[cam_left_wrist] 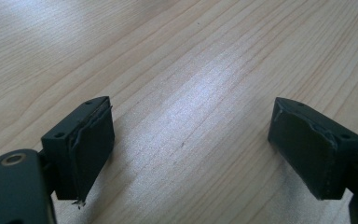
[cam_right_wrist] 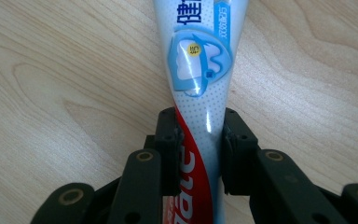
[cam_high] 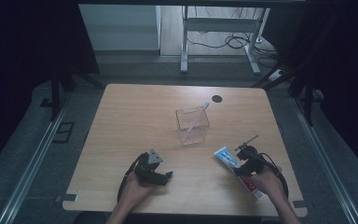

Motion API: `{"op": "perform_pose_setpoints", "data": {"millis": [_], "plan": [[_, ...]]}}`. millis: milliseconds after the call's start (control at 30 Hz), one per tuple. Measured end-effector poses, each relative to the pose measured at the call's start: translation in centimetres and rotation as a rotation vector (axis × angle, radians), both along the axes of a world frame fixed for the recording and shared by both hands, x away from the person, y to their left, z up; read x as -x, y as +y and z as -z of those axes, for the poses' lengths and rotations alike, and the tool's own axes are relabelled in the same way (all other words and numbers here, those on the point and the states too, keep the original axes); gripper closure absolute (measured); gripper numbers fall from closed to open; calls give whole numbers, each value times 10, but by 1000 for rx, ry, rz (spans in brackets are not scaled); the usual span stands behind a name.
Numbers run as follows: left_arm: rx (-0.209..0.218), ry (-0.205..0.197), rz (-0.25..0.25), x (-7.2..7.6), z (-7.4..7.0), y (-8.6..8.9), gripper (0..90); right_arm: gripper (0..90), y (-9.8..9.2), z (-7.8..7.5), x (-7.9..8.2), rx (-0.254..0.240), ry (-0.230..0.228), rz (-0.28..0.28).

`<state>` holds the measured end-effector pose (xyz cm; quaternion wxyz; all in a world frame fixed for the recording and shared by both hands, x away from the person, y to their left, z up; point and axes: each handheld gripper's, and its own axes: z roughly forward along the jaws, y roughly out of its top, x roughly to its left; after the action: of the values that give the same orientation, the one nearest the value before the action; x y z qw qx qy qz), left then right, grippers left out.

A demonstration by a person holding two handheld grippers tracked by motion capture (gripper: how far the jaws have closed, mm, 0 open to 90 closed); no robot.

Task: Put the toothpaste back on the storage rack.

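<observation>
While lying flat at the table's (cam_high: 121, 121) near right edge, toothpaste tube (cam_right_wrist: 200, 84) now clamped at mid-body by right gripper (cam_right_wrist: 199, 154). Not yet lifted. Clear cup (cam_high: 192, 126) at centre already holding a toothbrush (cam_high: 196, 119). Probably left: lifting and dropping into cup. Left gripper (cam_left_wrist: 191, 144) gaping wide, empty, over bare wood.

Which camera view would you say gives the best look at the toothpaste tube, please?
The right gripper view: the toothpaste tube runs up the frame, its print legible, pinched between the right hand-held gripper jaws. The high view shows it small, partly covered by that gripper. The left gripper view looks at bare table.
</observation>
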<state>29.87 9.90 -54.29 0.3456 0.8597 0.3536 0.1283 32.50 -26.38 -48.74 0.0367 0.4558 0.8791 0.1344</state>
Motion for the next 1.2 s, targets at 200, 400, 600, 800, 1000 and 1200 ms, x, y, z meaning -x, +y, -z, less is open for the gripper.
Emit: {"op": "perform_pose_setpoints", "data": {"millis": [200,400,600,800,1000,1200], "plan": [[0,0,0,0,0,0,143,716,2,0,2,3,-26,-14],[0,0,1,0,0,0,143,718,6,-3,2,4,-47,-30],[0,0,0,0,0,0,143,719,9,-12,3,4,-84,-46],[-3,-3,2,-1,0,-1,143,722,8,-20,1,-3,-120,-50],[-5,-5,4,-1,0,-1,144,725,5,-26,1,-18,-145,-44],[-4,-5,4,-1,0,-1,144,728,6,-33,0,-22,-168,-52]]}}
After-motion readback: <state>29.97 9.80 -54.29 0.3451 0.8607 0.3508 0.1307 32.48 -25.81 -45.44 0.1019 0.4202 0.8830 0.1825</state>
